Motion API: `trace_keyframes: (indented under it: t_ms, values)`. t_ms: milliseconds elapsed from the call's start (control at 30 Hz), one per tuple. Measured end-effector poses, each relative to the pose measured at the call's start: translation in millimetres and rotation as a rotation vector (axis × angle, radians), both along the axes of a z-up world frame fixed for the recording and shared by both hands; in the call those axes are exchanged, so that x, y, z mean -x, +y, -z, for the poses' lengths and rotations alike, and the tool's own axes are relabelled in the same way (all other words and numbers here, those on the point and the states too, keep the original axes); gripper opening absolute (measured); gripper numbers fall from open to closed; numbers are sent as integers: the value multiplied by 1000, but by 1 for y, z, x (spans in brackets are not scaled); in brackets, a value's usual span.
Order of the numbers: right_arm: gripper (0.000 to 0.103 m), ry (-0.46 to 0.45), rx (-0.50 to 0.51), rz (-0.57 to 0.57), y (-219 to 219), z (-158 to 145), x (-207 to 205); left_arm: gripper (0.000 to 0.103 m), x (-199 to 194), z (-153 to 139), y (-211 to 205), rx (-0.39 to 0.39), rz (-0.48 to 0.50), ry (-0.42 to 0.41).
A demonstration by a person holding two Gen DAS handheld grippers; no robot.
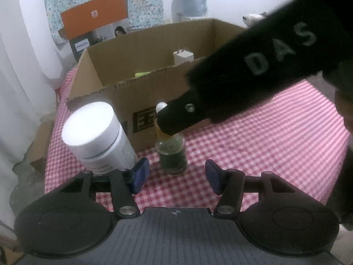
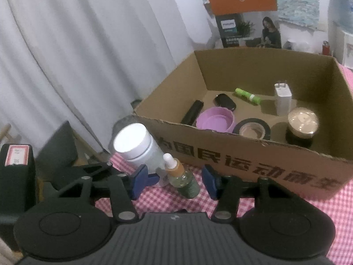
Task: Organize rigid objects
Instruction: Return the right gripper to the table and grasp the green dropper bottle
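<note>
Two containers stand on the pink checked tablecloth point(image 1: 264, 137) in the left wrist view, a white-capped jar point(image 1: 97, 134) left and a dropper bottle point(image 1: 173, 152) with dark green contents just beyond the left gripper point(image 1: 175, 176), whose blue pads stand apart, gripping nothing; a black arm lettered "DAS" point(image 1: 264, 66) covers the bottle's top. In the right wrist view the bottle point(image 2: 182, 176) stands between the right gripper's point(image 2: 174, 180) parted pads, untouched, before a cardboard box point(image 2: 253, 161) printed with Chinese characters, a "PHILIPS" carton point(image 2: 242, 15) far behind.

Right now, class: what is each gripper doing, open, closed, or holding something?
Left gripper: open, holding nothing; the dropper bottle stands just ahead of its pads.
Right gripper: open, dropper bottle between its pads, not gripped.
</note>
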State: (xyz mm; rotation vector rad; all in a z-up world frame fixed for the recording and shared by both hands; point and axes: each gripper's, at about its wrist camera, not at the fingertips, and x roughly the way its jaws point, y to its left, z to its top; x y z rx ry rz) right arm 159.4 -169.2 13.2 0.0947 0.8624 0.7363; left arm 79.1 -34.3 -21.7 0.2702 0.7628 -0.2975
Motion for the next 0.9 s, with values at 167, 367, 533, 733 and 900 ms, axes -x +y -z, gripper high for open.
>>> trace_keyframes:
  t_ms: [167, 367, 533, 733, 900]
  values:
    - [51, -12, 50, -37, 16, 8, -8, 54, 0, 9, -2, -8, 6, -20]
    - [37, 3, 68, -60, 23, 16, -20, 48, -3, 16, -7, 6, 11, -28]
    - [31, 26, 67, -68, 21, 19, -23, 48, -5, 17, -7, 26, 38, -25]
    - [30, 54, 86, -37, 5, 16, -15, 48, 4, 13, -17, 61, 141, -4]
    - [30, 63, 87, -21, -8, 13, -7, 48, 8, 14, -26, 40, 194, -13]
